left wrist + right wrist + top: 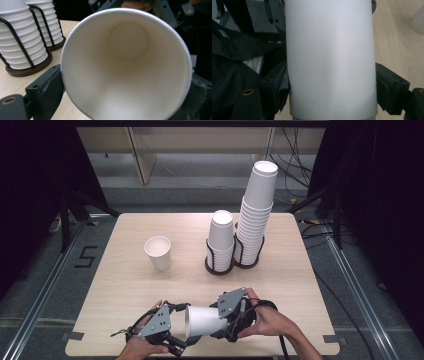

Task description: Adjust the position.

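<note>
A white paper cup point(202, 320) lies on its side in the air just above the table's front edge, its mouth pointing left. My right gripper point(222, 319) is shut on the cup's body; in the right gripper view the cup wall point(329, 62) stands between both black jaws. My left gripper point(181, 332) meets the cup at its mouth. In the left gripper view I look straight into the cup point(127, 42), and both jaws press against its rim. A hand holds each gripper.
One white cup point(158, 252) stands upright and alone at mid-left of the wooden table point(125, 285). A short stack of cups point(220, 237) and a tall stack point(257, 210) sit in black wire holders at the back centre. Cables lie on the floor beyond.
</note>
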Demonstrator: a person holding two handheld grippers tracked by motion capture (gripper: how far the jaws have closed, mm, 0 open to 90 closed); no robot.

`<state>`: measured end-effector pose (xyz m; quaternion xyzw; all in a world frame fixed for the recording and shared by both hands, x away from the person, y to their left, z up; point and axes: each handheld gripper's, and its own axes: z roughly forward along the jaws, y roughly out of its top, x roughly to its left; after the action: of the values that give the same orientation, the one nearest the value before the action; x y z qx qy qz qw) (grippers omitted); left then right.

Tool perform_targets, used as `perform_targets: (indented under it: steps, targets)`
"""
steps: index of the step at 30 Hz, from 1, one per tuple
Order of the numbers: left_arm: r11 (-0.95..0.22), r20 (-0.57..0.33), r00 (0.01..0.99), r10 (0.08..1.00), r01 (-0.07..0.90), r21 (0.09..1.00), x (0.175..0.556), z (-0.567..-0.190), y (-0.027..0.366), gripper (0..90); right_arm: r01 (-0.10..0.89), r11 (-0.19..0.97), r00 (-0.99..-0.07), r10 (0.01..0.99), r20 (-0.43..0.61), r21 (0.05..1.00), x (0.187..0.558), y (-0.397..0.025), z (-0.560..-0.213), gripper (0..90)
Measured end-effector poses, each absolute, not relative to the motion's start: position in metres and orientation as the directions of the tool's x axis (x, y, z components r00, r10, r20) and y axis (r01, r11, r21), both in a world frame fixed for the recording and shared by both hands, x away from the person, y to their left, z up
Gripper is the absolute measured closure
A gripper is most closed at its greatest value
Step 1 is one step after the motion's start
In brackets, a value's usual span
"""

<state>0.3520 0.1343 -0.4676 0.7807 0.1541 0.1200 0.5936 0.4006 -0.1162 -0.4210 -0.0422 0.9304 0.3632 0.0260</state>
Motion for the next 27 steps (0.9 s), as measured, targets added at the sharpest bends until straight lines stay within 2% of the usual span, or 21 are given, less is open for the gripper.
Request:
perform_targets:
  steps: [7,10,17,20,23,27]
  targets:
    - [-0.184,-0.031,0.917,0.398,0.113,0.976,0.352,-0.467,0.135,5.5,-0.083,0.701,-0.997,-0.060,-0.057,0.708,0.402,-0.116,-0.424,23.6]
    - [-0.182,-0.021,0.920,0.392,0.100,0.978,0.353,-0.465,0.137,7.6,-0.058,0.687,-0.998,-0.051,-0.032,0.724,0.403,-0.116,-0.425,23.9]
    - [-0.233,0.019,0.928,0.372,0.073,0.970,0.351,-0.463,0.135,13.1,-0.051,0.713,-0.999,-0.044,-0.028,0.700,0.403,-0.116,-0.430,23.2]
    - [-0.250,0.028,0.924,0.381,0.073,0.965,0.349,-0.463,0.133,13.9,-0.053,0.731,-0.999,-0.029,-0.046,0.680,0.403,-0.114,-0.432,21.6]
    - [-0.277,0.046,0.921,0.387,0.069,0.958,0.348,-0.462,0.132,14.7,-0.054,0.753,-0.997,-0.001,-0.080,0.655,0.402,-0.111,-0.433,15.8]
    - [-0.294,0.051,0.917,0.396,0.074,0.953,0.348,-0.460,0.131,15.0,-0.053,0.764,-0.994,0.019,-0.104,0.644,0.396,-0.108,-0.428,16.2]
